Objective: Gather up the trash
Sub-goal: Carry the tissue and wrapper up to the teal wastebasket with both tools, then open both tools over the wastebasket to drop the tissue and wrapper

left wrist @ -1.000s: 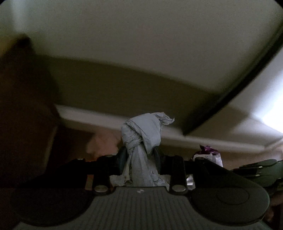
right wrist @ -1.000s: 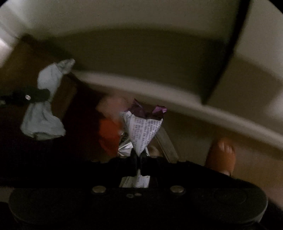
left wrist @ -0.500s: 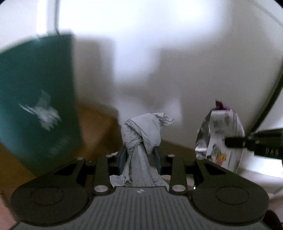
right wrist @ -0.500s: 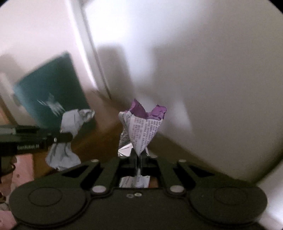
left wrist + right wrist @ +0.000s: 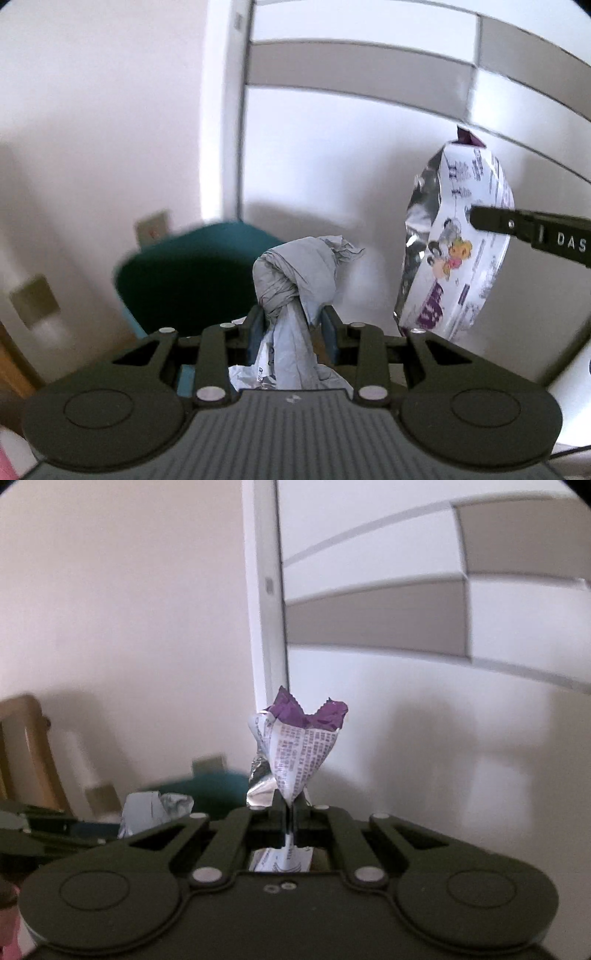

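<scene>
left tool (image 5: 291, 325) clenched on a knotted grey plastic bag (image 5: 295, 280), the knot standing just above the pads and the tail hanging down between them; right tool (image 5: 290, 806) clamped nearly flat on the pinched neck of a foil snack wrapper (image 5: 299, 753), purple inside, printed white outside. landmark: the dark green bin (image 5: 192, 280), its open mouth turned toward the left wrist camera. a second ago both views were dim and showed only low surfaces; half a second ago the bin stood tall at the far left of the left view; now it sits directly behind and just below the grey bag, with a white wall and a panelled door beyond. in the left view the wrapper (image 5: 454, 251) hangs to the right of the bin, well clear of its rim; in the right view the bin (image 5: 207, 786) lies just left of and behind it. reading: both pieces have been lifted and carried to the bin. the grey bag looks nearly lined up for release; the wrapper appears to need a shift toward the bin's mouth first.
</scene>
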The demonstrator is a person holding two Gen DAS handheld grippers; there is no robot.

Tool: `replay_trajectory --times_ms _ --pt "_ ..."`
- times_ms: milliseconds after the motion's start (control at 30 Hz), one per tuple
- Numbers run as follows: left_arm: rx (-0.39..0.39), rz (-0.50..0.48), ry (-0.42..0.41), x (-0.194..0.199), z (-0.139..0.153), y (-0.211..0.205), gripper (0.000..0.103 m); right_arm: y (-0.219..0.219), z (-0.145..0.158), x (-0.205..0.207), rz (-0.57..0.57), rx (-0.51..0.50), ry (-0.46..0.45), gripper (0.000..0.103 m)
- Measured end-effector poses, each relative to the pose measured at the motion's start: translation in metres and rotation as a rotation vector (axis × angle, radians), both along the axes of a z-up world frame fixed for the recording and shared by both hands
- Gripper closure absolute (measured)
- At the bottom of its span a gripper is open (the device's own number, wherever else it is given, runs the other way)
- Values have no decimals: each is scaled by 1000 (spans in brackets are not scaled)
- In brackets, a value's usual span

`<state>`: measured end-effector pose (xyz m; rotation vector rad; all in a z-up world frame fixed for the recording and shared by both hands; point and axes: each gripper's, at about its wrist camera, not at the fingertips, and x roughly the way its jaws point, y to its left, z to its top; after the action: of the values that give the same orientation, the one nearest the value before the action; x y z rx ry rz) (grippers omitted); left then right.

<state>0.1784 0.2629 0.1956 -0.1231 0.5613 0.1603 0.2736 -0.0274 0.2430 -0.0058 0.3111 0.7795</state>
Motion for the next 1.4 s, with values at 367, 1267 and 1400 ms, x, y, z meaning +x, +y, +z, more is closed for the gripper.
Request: replay_trajectory --times_ms 367,1267,1400 --pt "86 186 63 74 0 86 70 99 -7 35 29 -14 17 101" --pt "89 155 419 138 -91 108 70 177 -79 44 131 -330 220 85" --pt "95 164 411 137 -94 108 66 173 -75 41 128 -331 224 82"
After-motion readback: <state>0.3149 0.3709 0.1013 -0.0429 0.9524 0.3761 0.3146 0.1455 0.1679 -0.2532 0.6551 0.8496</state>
